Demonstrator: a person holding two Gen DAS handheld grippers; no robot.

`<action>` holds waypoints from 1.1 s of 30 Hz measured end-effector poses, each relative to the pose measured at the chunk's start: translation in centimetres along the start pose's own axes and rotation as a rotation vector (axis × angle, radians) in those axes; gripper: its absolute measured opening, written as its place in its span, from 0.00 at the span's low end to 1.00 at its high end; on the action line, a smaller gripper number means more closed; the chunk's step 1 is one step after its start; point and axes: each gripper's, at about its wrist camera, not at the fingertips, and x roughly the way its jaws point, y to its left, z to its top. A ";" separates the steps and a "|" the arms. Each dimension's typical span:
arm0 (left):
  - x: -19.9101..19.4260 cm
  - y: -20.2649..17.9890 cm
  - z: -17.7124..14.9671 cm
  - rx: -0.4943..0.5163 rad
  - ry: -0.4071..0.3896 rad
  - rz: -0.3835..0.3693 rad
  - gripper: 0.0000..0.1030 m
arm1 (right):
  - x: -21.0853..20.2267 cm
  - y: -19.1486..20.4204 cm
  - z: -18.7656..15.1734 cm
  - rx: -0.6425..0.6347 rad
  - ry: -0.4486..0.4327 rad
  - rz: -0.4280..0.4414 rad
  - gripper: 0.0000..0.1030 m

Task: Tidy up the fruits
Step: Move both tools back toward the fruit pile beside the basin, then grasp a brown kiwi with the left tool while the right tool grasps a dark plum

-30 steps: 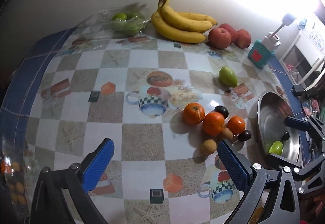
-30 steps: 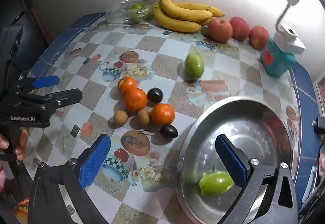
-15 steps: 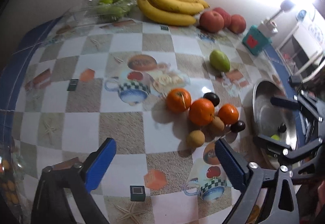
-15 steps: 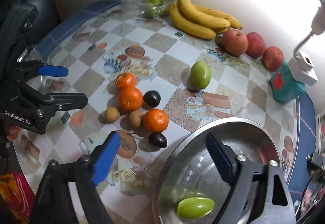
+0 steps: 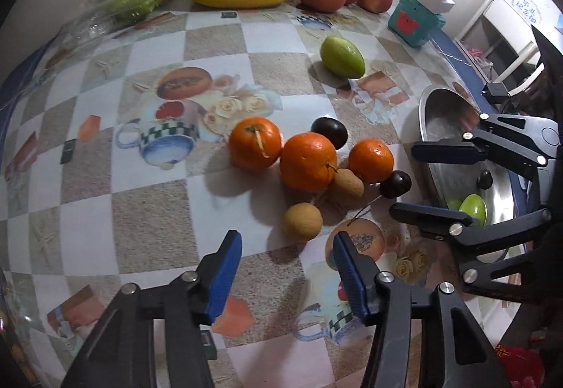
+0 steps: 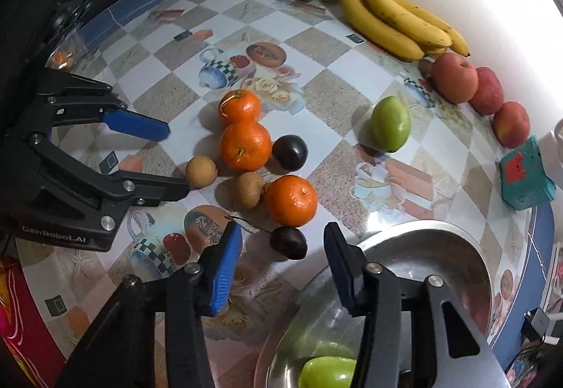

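Fingers (image 5: 225, 268) of the left gripper (image 5: 286, 268) gape empty before a small tan longan (image 5: 302, 221); the right gripper (image 6: 281, 264), equally spread, frames a dark plum (image 6: 288, 242) on the bench (image 6: 334, 85) beside the steel bowl (image 6: 468, 268).

My left gripper (image 5: 286, 268) hung low with jaws parted and empty, my right gripper (image 6: 281, 259) hovered alongside, its blue-padded fingers (image 6: 225, 268) likewise spread, gripping nothing
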 end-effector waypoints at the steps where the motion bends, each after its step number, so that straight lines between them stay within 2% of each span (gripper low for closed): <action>1: 0.1 -0.2 0.1 0.007 0.003 -0.007 0.54 | 0.2 0.0 0.0 -0.001 0.006 0.000 0.48; 3: 0.3 -0.5 0.2 0.017 0.007 -0.010 0.48 | 0.5 0.0 0.1 -0.002 0.020 -0.001 0.46; 10: 1.3 -0.8 0.8 0.011 0.020 -0.018 0.43 | 1.4 -0.3 0.1 0.011 0.051 0.006 0.39; 12: 1.3 -0.6 0.6 0.006 0.025 -0.021 0.38 | 1.5 -0.4 0.1 0.011 0.054 0.008 0.39; 18: 1.5 -0.8 0.7 0.007 0.028 -0.025 0.34 | 1.8 -0.4 0.2 0.015 0.057 -0.004 0.36; 22: 1.5 -0.7 0.7 -0.003 0.028 -0.024 0.31 | 2.0 -0.9 0.3 0.026 0.057 -0.012 0.28; 26: 1.7 -0.8 0.9 -0.013 0.027 -0.022 0.27 | 2.1 -1.0 0.4 0.022 0.061 -0.020 0.27; 33: 1.3 -0.6 0.8 -0.026 0.027 -0.027 0.27 | 1.7 -0.9 0.2 0.038 0.055 -0.011 0.24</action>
